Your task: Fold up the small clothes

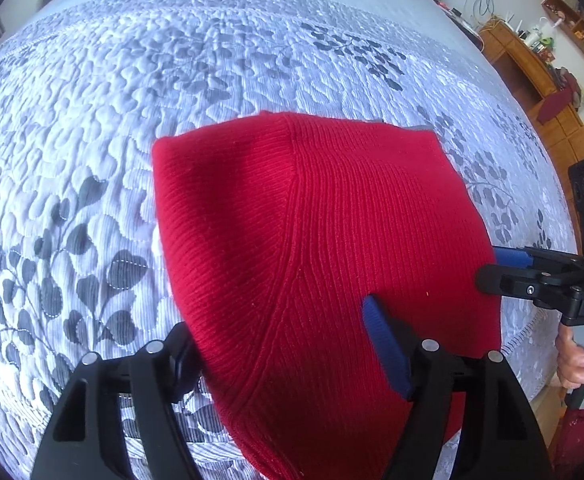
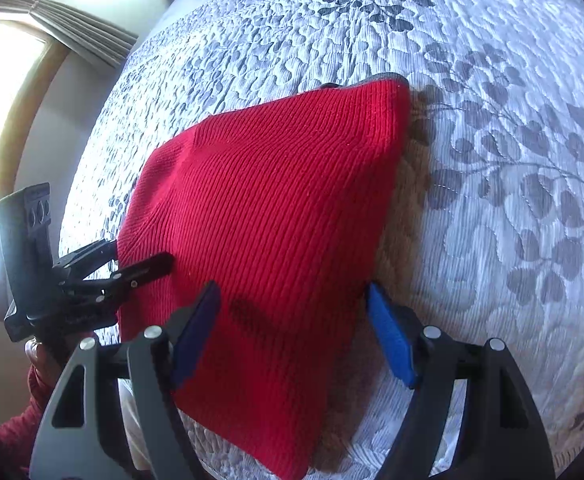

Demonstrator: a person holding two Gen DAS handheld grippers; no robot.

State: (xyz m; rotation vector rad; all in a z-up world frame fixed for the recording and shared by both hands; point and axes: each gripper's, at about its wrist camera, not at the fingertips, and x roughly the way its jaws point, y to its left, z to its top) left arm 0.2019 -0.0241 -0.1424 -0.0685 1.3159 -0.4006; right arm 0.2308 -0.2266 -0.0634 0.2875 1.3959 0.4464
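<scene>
A red knit garment (image 1: pixel 311 248) lies folded on the quilted bedspread (image 1: pixel 92 140); it also shows in the right wrist view (image 2: pixel 276 208). My left gripper (image 1: pixel 284 344) is open, its jaws wide apart astride the garment's near edge; one blue pad (image 1: pixel 383 344) rests on the knit, the other is hidden under the cloth. My right gripper (image 2: pixel 292 328) is open too, with its blue pads (image 2: pixel 391 336) on either side of the garment's near corner. Each gripper shows in the other's view, the right (image 1: pixel 499 268) and the left (image 2: pixel 140 260), at the garment's edge.
The grey-white bedspread with a dark leaf pattern (image 2: pixel 511 160) spreads around the garment. A wooden desk with shelves and clutter (image 1: pixel 531 56) stands beyond the bed's far right. A curtained window (image 2: pixel 20 80) is at the left.
</scene>
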